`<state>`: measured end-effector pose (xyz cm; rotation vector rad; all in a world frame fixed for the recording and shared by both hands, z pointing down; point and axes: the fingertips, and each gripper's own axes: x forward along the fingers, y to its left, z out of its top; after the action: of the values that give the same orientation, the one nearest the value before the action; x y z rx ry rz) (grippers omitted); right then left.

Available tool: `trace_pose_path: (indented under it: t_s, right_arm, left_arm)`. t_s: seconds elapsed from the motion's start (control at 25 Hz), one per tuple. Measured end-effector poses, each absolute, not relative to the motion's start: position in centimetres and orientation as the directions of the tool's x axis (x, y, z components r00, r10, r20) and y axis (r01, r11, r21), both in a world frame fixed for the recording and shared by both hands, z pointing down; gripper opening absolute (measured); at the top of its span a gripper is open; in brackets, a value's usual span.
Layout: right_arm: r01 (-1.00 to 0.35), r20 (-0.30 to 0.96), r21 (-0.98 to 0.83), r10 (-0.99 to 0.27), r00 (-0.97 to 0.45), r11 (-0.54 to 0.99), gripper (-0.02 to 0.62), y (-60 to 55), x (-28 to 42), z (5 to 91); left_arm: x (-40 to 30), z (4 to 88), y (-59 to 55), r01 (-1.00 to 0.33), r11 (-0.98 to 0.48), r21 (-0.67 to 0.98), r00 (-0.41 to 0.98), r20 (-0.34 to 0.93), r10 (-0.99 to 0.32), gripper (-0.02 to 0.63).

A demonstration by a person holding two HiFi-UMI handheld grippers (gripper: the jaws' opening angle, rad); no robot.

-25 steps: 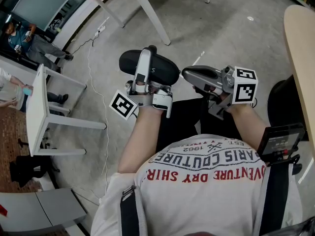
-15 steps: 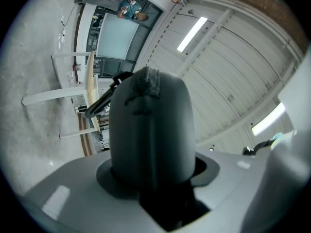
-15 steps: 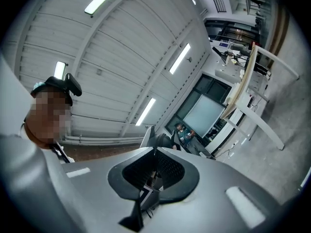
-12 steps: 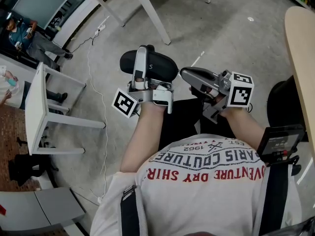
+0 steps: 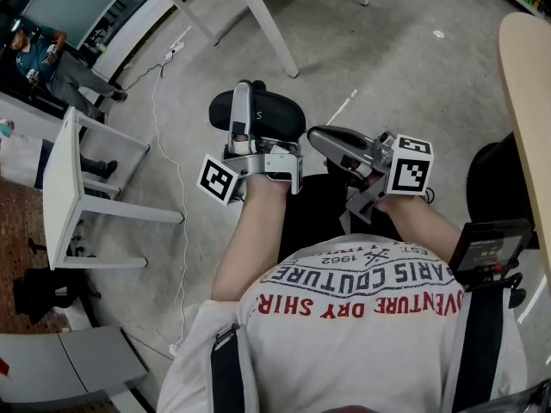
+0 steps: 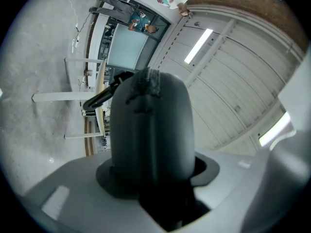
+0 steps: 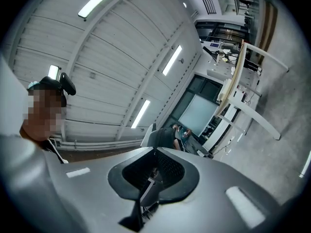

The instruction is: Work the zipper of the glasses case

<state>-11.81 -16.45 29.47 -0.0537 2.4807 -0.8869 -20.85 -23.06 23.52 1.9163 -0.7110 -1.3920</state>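
clamped on the glasses case [image 5: 277, 114], the left gripper [image 5: 245, 97] is held out over the grey floor [image 5: 387, 50]. its jaws are closed across the left part of the case, and its marker cube [image 5: 217, 180] is turned down and to the left. in the left gripper view the dark, rounded case is seen rising from between the pads, with a ridged seam running over its far end. just right of the case, the right gripper [image 5: 317, 134] is pointed at the case's right end, with its tip close beside it. its jaws are drawn together, and whether the zipper tab is pinched between them cannot be made out. further right, its own marker cube [image 5: 411, 167] is seen near the wrist. a pale wooden tabletop [image 5: 527, 101] is cut off by the far right edge.
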Motion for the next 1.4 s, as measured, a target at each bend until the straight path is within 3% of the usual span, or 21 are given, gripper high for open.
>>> trace_pose_path:
  t_s: [0.52,0.72,0.8,0.92,1.04,1.2,1.4]
  right_arm:
    - [0.145,-0.432,-0.626,-0.186,-0.882,0.766,0.020,-16.1,-12.4,30.1]
    - [0.065,-0.374,-0.604,-0.210,-0.903,0.795,0.021,-17.1,-11.6,30.7]
    - [-0.028,-0.308,-0.574,-0.247,-0.919,0.819,0.020,-18.0,-11.0,31.4]
    - [-0.237,-0.164,-0.495,-0.357,-0.919,0.836,-0.011,-20.1,-9.4,32.9]
    - [-0.393,-0.036,-0.396,-0.442,-0.896,0.830,-0.011,-21.7,-8.1,33.8]
    - [-0.479,0.080,-0.307,-0.479,-0.874,0.823,-0.009,-22.4,-7.4,35.3]
    - [-0.516,0.165,-0.241,-0.490,-0.856,0.822,-0.005,-22.3,-7.6,36.9]
  left_arm:
    - [-20.8,24.0,-23.3,-0.021,-0.630,0.776,0.282,-0.600,-0.749,0.245]
    - [-20.1,24.0,-22.5,-0.152,-0.652,0.743,0.377,-0.566,-0.733,0.245]
    - [-19.3,24.7,-21.8,-0.301,-0.655,0.693,0.462,-0.495,-0.736,0.245]
    - [-18.0,26.7,-21.0,-0.583,-0.632,0.511,0.572,-0.294,-0.766,0.247]
    - [-17.2,28.8,-20.5,-0.735,-0.604,0.309,0.604,-0.107,-0.789,0.247]
    - [-16.3,32.6,-20.5,-0.824,-0.562,0.072,0.566,0.120,-0.815,0.247]
    - [-15.8,35.4,-20.5,-0.824,-0.565,0.036,0.556,0.238,-0.796,0.249]
